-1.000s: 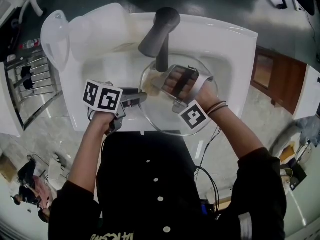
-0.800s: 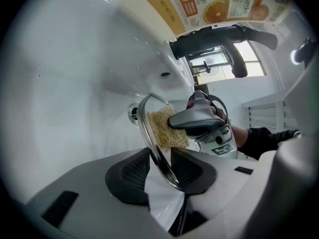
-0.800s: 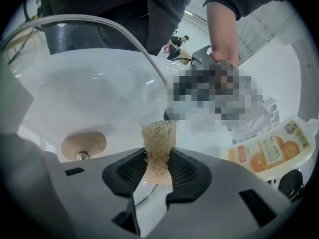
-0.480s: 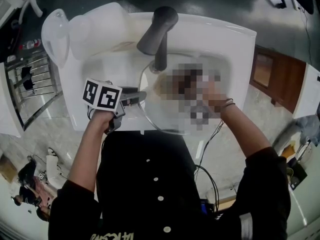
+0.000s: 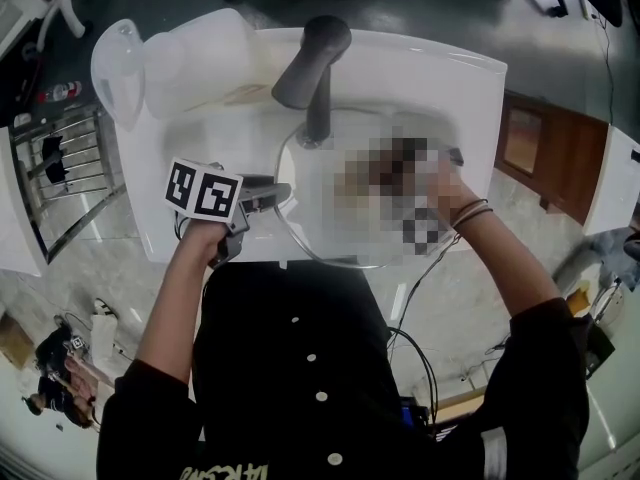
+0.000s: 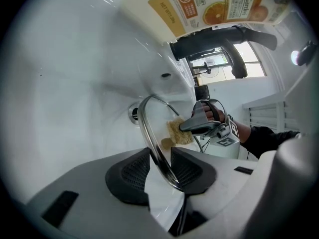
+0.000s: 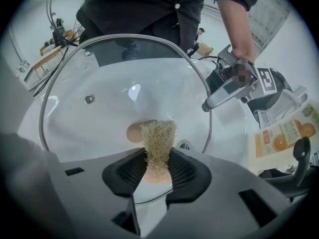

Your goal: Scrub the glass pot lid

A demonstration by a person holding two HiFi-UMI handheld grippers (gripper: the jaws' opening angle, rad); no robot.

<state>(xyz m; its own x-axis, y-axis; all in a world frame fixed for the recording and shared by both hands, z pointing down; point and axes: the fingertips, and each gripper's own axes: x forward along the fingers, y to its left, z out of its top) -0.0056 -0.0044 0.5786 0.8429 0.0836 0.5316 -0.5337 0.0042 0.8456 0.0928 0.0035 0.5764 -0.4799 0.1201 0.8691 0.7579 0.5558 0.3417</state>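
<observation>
The glass pot lid with its metal rim stands tilted over the white sink. My left gripper is shut on the lid's left rim; in the left gripper view the rim passes between its pads. My right gripper is shut on a tan scrub pad, which is pressed against the glass. From the left gripper view the pad and the right gripper show through the lid. In the head view a mosaic patch covers the right gripper.
A black faucet arches over the basin just behind the lid. A clear plastic jug lies at the sink's back left. The drain is behind the lid, and an orange-labelled bottle stands above. A metal rack is on the left.
My right hand has slid with the scrub pad from the lid's middle towards its right side. The left gripper and the lid have stayed put.
</observation>
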